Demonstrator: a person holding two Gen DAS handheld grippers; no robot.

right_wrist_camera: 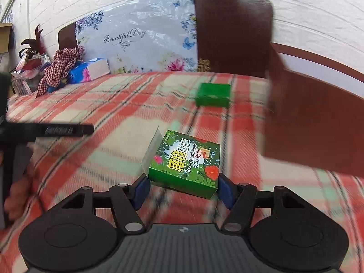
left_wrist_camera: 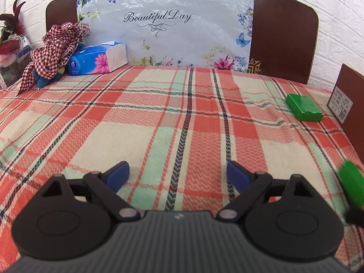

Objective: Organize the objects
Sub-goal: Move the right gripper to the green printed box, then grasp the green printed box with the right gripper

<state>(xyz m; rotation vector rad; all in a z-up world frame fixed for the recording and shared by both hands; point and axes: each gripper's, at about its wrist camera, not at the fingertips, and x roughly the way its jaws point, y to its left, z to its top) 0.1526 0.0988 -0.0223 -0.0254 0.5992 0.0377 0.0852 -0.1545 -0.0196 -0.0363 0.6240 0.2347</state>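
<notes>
Right gripper (right_wrist_camera: 183, 188) is pinching printed green box (right_wrist_camera: 185, 162) above the bed (right_wrist_camera: 113, 113); second green box (right_wrist_camera: 213, 95) is lying at 12 o'clock. Left gripper (left_wrist_camera: 178, 174) is hovering spread, holding nothing.

Your left gripper (left_wrist_camera: 178, 173) is showing a ribbed grey body with a small pale logo, two black round discs, black linkage arms with silver pivot pins, and blue pads (left_wrist_camera: 118, 174). Your right gripper (right_wrist_camera: 182, 190) is showing the same build and colours.
</notes>
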